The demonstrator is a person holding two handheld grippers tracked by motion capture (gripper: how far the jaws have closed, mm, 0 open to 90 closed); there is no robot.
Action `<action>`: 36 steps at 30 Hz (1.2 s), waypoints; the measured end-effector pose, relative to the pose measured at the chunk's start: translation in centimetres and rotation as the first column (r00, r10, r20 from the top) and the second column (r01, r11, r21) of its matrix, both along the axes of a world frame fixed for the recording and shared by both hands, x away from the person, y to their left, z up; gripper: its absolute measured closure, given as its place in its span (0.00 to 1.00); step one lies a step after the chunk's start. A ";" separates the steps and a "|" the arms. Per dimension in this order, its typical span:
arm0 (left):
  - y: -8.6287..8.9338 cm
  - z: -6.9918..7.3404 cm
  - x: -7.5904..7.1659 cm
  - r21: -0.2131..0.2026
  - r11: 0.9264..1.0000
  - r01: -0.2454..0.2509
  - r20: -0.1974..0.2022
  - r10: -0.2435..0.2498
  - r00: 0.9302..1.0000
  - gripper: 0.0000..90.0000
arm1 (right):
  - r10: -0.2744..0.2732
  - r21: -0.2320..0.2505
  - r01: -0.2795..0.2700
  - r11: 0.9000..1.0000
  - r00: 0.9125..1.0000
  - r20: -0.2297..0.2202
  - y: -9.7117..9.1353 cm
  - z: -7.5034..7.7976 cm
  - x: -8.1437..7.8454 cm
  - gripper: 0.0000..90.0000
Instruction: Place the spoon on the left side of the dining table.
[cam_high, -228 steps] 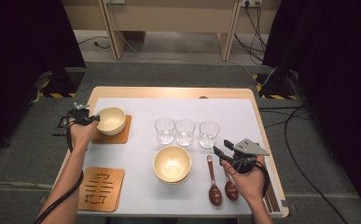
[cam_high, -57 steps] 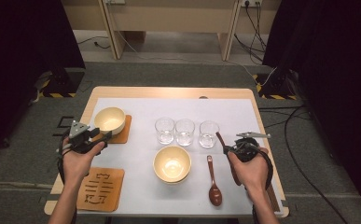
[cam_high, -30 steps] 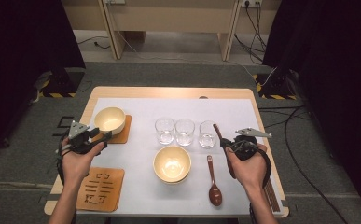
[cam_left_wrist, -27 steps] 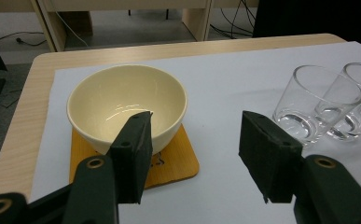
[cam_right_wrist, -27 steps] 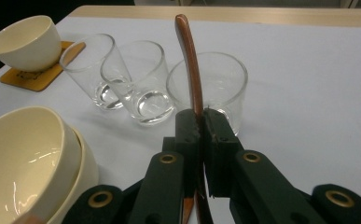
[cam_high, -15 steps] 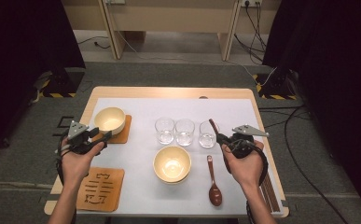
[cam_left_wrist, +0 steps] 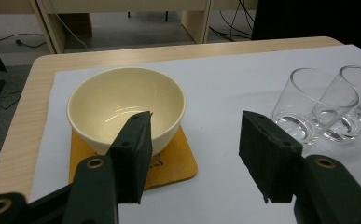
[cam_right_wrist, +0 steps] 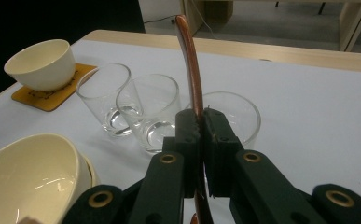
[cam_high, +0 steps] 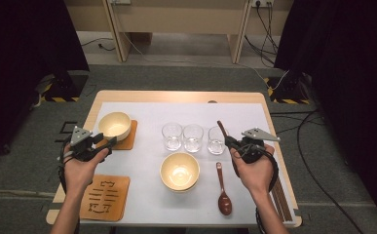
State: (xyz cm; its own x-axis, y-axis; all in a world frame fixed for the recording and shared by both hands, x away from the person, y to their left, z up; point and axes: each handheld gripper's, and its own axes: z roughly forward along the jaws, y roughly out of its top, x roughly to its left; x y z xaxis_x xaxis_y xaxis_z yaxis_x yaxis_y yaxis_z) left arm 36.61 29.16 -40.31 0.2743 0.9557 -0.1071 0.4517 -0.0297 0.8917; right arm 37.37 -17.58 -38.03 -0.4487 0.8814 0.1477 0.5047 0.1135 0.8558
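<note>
My right gripper (cam_high: 231, 143) is shut on the handle of a brown wooden spoon (cam_high: 221, 128) just right of the glasses. In the right gripper view the spoon handle (cam_right_wrist: 190, 70) rises from between the closed jaws of that gripper (cam_right_wrist: 202, 122), in front of the nearest glass (cam_right_wrist: 236, 116). A second brown spoon (cam_high: 223, 195) lies flat on the white mat. My left gripper (cam_high: 104, 144) stands open with nothing between its jaws, just short of a cream bowl (cam_high: 114, 125) on an orange coaster (cam_high: 129, 138). The left gripper (cam_left_wrist: 194, 140) faces that bowl (cam_left_wrist: 122, 105).
Three clear glasses (cam_high: 193, 138) stand in a row mid-table. Stacked cream bowls (cam_high: 179, 171) sit in front of them. A bare orange coaster (cam_high: 103, 197) lies at the front left. Dark chopsticks (cam_high: 279, 201) rest along the table's right edge.
The right gripper has shifted slightly left toward the glasses with the spoon in it. The left gripper has stayed where it was.
</note>
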 end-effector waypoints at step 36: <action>0.0 0.3 -0.2 -0.010 1.000 -0.002 0.019 0.002 1.000 0.48 | 0.030 0.035 -0.034 0.999 0.995 0.100 1.8 0.0 1.4 0.95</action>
